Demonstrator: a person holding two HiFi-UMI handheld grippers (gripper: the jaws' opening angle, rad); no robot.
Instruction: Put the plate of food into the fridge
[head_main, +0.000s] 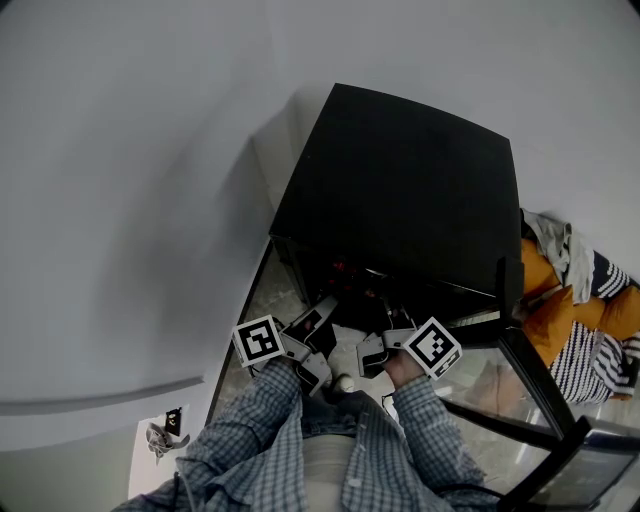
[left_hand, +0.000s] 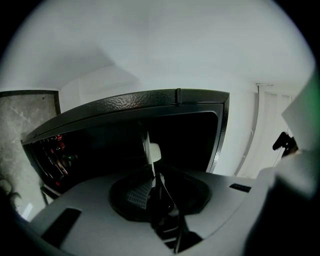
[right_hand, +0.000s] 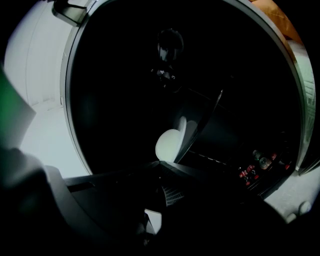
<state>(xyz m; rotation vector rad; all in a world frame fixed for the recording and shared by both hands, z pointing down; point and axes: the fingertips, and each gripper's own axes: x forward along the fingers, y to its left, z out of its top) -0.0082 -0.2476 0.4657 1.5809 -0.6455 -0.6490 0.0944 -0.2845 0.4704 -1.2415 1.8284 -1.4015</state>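
From above I see the black fridge (head_main: 400, 180) with its door (head_main: 540, 400) swung open to the right. Both grippers are at the dark opening: left gripper (head_main: 322, 340), right gripper (head_main: 364, 355). Between them is a pale plate (head_main: 344, 350), much hidden. In the left gripper view the jaws (left_hand: 152, 175) are closed on a thin plate edge (left_hand: 148, 147), with a white round piece (left_hand: 155, 152) beside it. The right gripper (right_hand: 162, 167) also looks shut on the plate's edge (right_hand: 202, 122), with the white round piece (right_hand: 169, 144) beside it.
Red-capped bottles (right_hand: 257, 162) stand in a rack inside the fridge, also seen in the left gripper view as red bottles (left_hand: 57, 147). Orange and striped clothes (head_main: 560, 300) lie right of the fridge. A paper (head_main: 160, 435) lies on the floor at lower left. White walls surround the fridge.
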